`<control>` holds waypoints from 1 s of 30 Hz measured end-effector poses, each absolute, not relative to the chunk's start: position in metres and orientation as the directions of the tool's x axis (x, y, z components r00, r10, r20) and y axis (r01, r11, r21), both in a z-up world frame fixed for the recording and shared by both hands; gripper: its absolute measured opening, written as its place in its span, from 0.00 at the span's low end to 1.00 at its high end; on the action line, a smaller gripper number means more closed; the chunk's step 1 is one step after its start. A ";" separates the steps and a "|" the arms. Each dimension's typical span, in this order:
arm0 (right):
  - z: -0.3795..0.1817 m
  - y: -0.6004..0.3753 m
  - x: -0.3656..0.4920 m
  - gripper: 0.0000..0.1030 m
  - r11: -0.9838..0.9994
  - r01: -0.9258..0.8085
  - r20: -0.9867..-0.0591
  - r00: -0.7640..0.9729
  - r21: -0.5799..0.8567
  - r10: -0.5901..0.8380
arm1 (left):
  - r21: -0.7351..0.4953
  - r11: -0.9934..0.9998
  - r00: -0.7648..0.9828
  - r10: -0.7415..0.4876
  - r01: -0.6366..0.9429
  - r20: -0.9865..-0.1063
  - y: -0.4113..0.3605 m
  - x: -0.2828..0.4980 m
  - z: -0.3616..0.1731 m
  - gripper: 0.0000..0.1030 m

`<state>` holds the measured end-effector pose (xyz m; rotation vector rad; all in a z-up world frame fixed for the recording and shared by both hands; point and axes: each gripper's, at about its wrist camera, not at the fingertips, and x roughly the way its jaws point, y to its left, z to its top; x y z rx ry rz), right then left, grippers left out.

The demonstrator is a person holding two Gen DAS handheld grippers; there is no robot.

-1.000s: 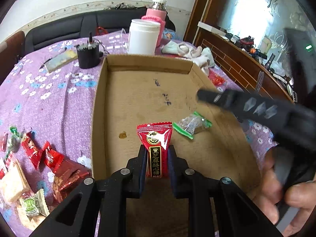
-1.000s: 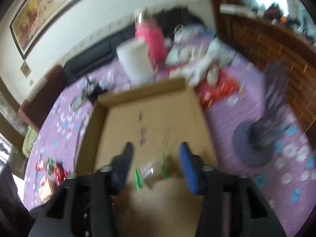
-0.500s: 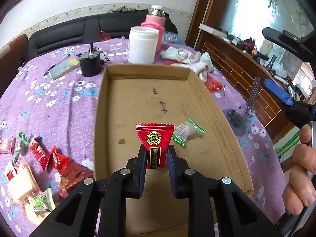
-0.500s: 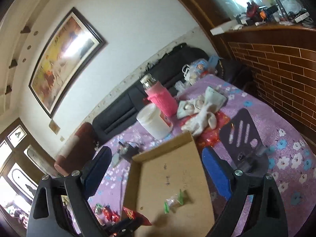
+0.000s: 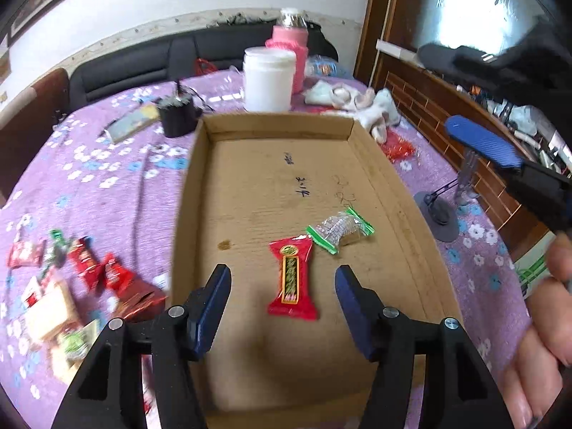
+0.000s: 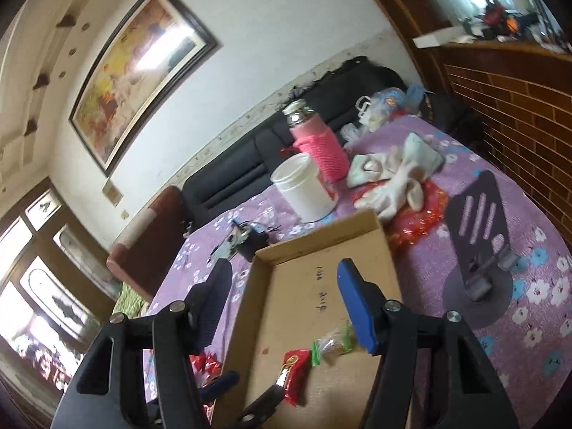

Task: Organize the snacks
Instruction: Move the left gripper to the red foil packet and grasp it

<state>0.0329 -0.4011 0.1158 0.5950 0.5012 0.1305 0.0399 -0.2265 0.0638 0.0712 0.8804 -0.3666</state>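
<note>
While left gripper [image 5: 282, 287] hovers fingers spread, empty, red candy [image 5: 292, 282] lies flat in cardboard box [image 5: 400, 193] beside green-ended candy [image 5: 339, 228]; right gripper [image 6: 284, 286] wide open, empty.

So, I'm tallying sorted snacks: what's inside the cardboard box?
Inside the cardboard box lie a red snack packet and, touching it, a clear green-edged candy. The near corners sit hidden behind the left tool.

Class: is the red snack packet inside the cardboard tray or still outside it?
Inside. The red snack packet lies flat on the cardboard tray floor, between the open left hand-held gripper fingers, untouched.
</note>
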 end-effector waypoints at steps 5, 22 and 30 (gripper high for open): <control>0.116 -0.383 0.033 0.60 0.840 -0.027 -0.423 0.854 0.542 0.301 | -0.046 0.948 0.639 -0.248 0.316 -0.728 -0.188 -0.001 0.086 0.62; 0.085 -0.236 0.018 0.60 0.914 -0.270 -0.595 0.696 0.302 0.402 | -0.211 0.977 0.563 -0.198 0.043 -0.802 -0.033 -0.048 0.038 0.65; 0.083 -0.241 0.016 0.60 0.908 -0.259 -0.582 0.702 0.328 0.410 | -0.257 0.966 0.544 -0.212 -0.007 -0.812 -0.053 -0.029 0.025 0.65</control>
